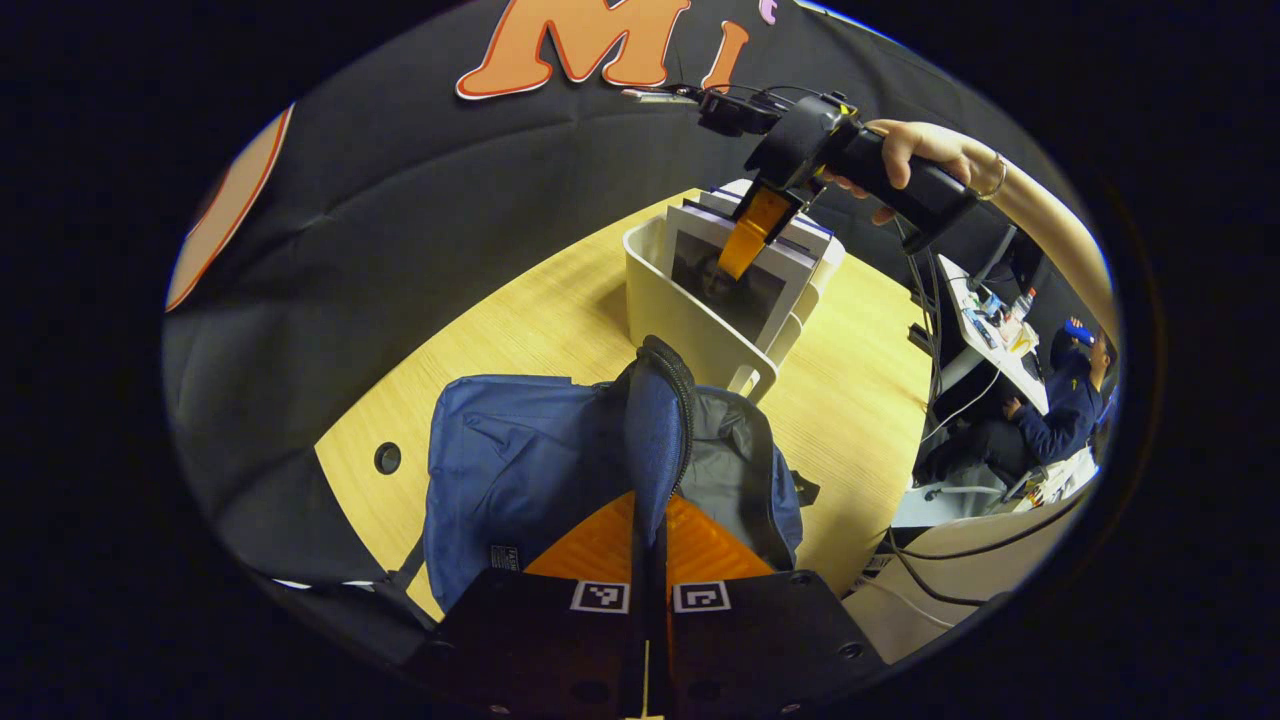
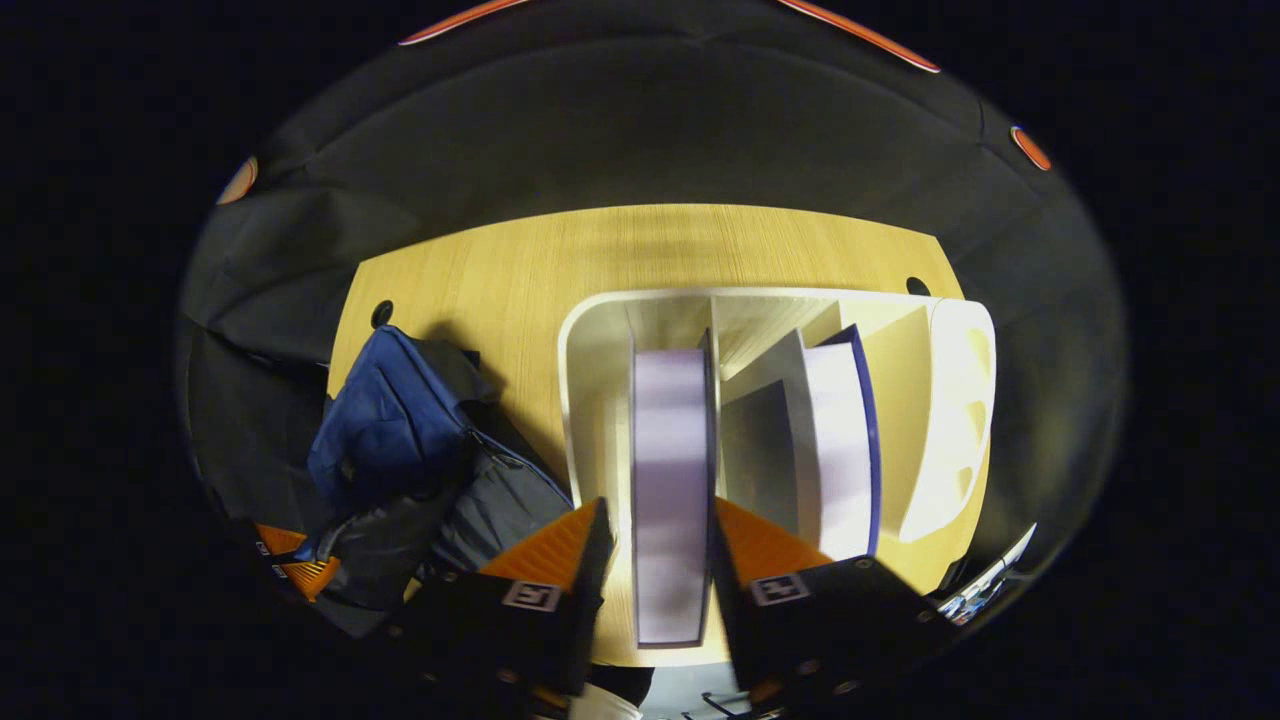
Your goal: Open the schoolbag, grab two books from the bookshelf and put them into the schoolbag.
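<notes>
The blue schoolbag (image 1: pixel 520 470) lies on the wooden table (image 1: pixel 560 310), and its zip mouth shows a grey lining. My left gripper (image 1: pixel 650 500) is shut on the raised zip edge of the bag. Behind the bag stands a white bookshelf (image 1: pixel 670 310) with upright books. My right gripper (image 1: pixel 745 240), held by a hand, comes down onto the front book (image 1: pixel 735 295). In the right gripper view, my right gripper (image 2: pixel 660 505) is shut on that book (image 2: pixel 670 450), one finger on each cover. A second book (image 2: pixel 835 440) leans in the neighbouring slot of the bookshelf (image 2: pixel 960 400). The schoolbag (image 2: pixel 390 420) lies to the left.
Two round cable holes (image 1: pixel 387 458) (image 2: pixel 381 313) pierce the table. Black cloth hangs close behind the table. Beyond the table's right edge, a person (image 1: pixel 1060 410) sits at a cluttered desk, and cables (image 1: pixel 940 330) hang there.
</notes>
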`<state>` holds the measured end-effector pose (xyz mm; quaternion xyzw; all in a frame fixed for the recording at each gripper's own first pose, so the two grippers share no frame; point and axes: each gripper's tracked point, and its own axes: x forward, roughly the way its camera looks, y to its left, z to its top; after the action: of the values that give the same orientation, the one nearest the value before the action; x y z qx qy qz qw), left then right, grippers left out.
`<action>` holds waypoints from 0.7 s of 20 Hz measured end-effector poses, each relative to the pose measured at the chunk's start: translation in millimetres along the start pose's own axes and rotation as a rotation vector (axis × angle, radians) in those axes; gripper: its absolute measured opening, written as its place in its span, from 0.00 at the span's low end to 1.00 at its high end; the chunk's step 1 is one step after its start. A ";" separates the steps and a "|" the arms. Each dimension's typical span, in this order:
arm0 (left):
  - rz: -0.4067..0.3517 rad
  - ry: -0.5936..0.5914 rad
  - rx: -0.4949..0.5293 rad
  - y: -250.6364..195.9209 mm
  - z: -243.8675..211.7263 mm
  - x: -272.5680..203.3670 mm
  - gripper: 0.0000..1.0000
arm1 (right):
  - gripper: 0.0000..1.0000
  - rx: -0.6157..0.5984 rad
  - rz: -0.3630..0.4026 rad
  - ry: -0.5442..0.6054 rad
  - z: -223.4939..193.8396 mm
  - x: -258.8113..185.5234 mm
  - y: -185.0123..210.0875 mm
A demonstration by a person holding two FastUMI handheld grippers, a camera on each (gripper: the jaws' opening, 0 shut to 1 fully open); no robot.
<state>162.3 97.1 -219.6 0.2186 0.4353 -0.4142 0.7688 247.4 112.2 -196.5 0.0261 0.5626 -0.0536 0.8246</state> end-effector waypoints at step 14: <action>0.027 0.023 -0.008 -1.5 1.9 -2.9 0.02 | 0.31 0.280 0.284 -0.658 -70.5 -238.6 -26.2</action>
<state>161.2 96.3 -216.1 0.2263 0.4427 -0.3996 0.7701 92.9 107.5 0.3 0.1976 0.2460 -0.0208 0.9487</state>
